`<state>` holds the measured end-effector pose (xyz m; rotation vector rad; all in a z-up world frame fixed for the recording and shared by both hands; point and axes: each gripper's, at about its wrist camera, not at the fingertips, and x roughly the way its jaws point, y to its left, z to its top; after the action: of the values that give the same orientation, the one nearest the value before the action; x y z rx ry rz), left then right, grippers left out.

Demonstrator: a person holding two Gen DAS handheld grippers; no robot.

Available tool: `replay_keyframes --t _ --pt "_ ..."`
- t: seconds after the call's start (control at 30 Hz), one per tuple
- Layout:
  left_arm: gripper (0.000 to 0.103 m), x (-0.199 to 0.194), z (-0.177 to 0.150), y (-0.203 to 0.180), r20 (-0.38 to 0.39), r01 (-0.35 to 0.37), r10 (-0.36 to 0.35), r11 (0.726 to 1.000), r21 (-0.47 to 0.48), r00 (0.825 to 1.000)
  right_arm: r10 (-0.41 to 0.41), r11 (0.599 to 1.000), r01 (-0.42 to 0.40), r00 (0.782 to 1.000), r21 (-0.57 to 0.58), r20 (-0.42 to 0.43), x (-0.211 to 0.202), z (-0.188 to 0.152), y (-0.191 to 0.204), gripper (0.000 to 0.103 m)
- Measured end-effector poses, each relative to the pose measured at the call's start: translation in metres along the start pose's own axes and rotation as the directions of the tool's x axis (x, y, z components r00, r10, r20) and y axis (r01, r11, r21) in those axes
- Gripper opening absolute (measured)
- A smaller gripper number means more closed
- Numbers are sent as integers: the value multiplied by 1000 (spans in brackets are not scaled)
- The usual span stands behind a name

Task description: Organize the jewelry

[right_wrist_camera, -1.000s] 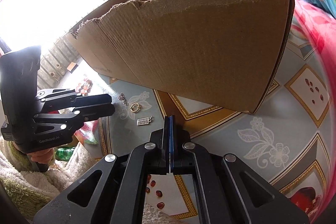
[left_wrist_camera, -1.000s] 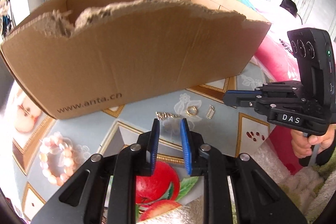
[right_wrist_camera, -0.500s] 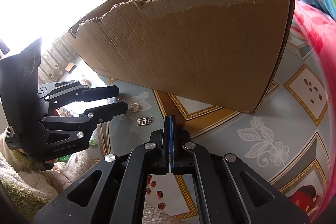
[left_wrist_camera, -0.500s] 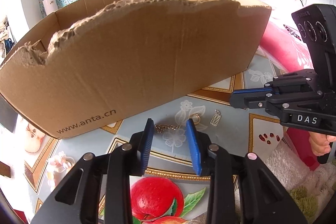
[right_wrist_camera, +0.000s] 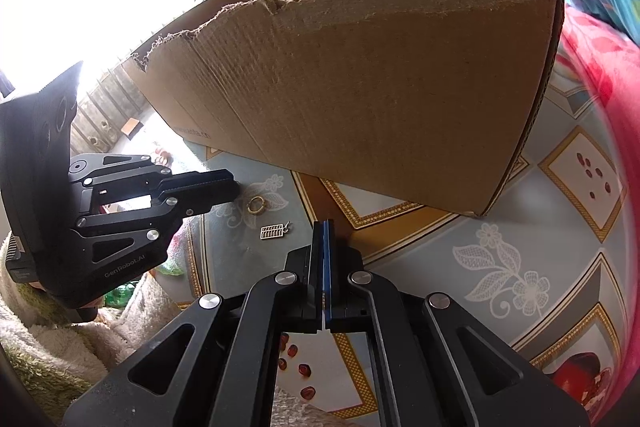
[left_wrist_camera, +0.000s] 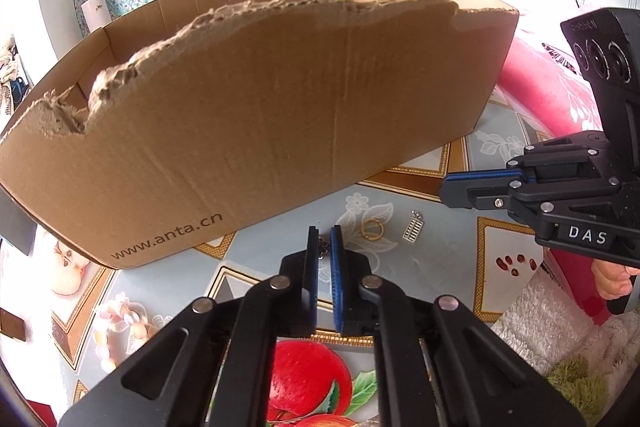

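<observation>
Here the left gripper [left_wrist_camera: 325, 239] is pinching the chain [left_wrist_camera: 323, 247] at lower centre; the right gripper [right_wrist_camera: 323, 231] is sitting fully closed, empty.

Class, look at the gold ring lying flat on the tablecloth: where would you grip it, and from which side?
Grip the gold ring across its band, coming from above. It lies flat, so only its top face is offered. The right gripper is shut and would need opening first.
</observation>
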<state>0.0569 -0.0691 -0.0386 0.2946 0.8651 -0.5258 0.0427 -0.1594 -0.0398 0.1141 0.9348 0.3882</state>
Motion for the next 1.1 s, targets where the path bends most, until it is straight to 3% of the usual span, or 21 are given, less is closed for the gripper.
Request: replay_keyframes --t 0.27,0.43,0.6,1.1 --pt "2 -7 -4 13 18 22 -21 996 -82 1000 -2 1000 2 1000 -21 7 -4 -1 9 7" --pt "2 -20 -10 24 41 10 -5 992 -124 999 37 998 -35 998 -47 44 -9 4 23 23" --pt "1 -30 -16 35 55 -6 14 988 -155 998 57 993 -54 998 -101 25 5 8 40 24" --pt "1 -35 -22 45 68 16 -4 983 -184 998 -94 956 90 996 -280 1 49 17 89 22"
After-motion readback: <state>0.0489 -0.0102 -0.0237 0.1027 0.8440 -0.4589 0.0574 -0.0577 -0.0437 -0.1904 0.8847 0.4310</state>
